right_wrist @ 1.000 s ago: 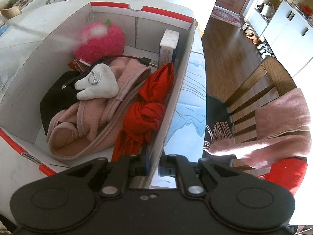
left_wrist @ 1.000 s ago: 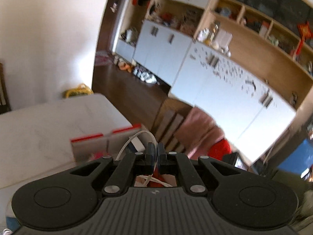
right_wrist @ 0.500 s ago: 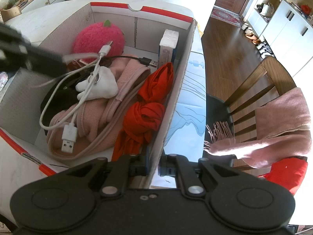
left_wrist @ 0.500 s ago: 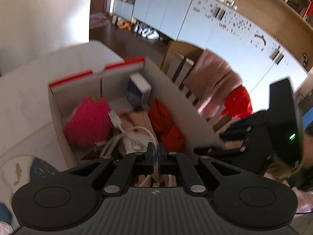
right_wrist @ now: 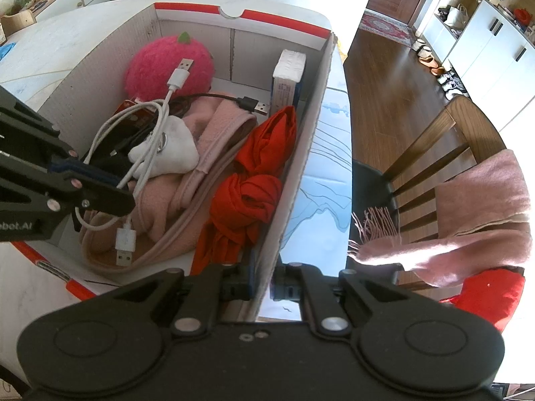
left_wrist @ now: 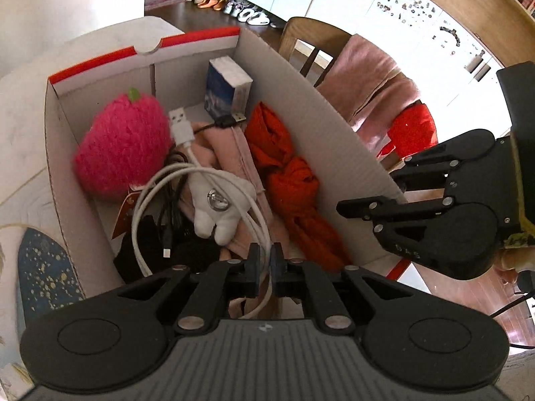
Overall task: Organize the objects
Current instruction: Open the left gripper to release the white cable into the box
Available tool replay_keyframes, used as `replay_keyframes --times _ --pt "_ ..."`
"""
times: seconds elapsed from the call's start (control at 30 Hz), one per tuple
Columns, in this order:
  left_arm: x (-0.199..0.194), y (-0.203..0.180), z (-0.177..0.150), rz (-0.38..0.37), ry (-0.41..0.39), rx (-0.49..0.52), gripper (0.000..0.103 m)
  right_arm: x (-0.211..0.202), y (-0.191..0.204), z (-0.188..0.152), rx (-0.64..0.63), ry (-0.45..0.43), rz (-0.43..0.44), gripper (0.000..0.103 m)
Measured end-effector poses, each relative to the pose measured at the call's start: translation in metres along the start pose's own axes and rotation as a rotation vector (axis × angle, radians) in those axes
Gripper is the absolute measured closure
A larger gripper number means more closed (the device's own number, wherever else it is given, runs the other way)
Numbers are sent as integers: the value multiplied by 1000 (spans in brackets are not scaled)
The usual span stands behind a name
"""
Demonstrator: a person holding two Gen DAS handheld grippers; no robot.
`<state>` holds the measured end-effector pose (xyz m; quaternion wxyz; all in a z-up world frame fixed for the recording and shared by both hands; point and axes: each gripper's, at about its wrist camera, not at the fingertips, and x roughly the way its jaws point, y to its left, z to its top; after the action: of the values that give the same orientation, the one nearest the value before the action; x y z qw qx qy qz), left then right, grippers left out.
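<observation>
A white cardboard box (left_wrist: 301, 100) (right_wrist: 307, 133) with red trim holds a pink strawberry plush (left_wrist: 120, 147), a red cloth (right_wrist: 254, 183), a pink scarf (right_wrist: 174, 207), a small white plush (left_wrist: 217, 207), a black cable (right_wrist: 247, 102) and a blue-and-white pack (left_wrist: 224, 90). My left gripper (left_wrist: 264, 250) (right_wrist: 113, 187) is low inside the box. Its jaws are opening, with a looped white USB cable (left_wrist: 140, 207) (right_wrist: 100, 133) still between the pads. The cable's loops rest on the plush and scarf. My right gripper (right_wrist: 262, 280) (left_wrist: 367, 190) is shut on the box's right wall near its front corner.
The box stands on a pale marble table (right_wrist: 67, 43) with a blue-patterned mat (right_wrist: 321, 180) beside it. To the right, a wooden chair (right_wrist: 434, 140) carries a pink scarf (right_wrist: 474, 207) and a red cushion (right_wrist: 488, 294). Beyond lie wooden floor and white cabinets.
My left gripper has come down from above the box into it, carrying the white cable, whose loops now lie on the contents. The right gripper has kept its hold on the wall.
</observation>
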<state>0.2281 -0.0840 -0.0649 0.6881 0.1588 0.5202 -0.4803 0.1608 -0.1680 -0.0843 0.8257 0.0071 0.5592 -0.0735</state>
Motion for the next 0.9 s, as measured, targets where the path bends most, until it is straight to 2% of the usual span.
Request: replay_keyframes --times 0.23,0.3,0.47,0.7,0.9 --pt "3 -4 -6 7 12 14 93 0 0 -1 0 0 0 96" --pt "-1 -4 -8 4 3 11 88 0 0 0 0 1 0 96" --pt "-13 -3 -15 4 -33 1 42 0 0 -1 1 1 0 96" --pt "-45 -10 -22 -9 -117 -2 41 -1 -1 -2 3 4 -4 96" --pt "-77 -8 -30 9 -207 -24 35 -1 0 -2 -1 6 -7 96"
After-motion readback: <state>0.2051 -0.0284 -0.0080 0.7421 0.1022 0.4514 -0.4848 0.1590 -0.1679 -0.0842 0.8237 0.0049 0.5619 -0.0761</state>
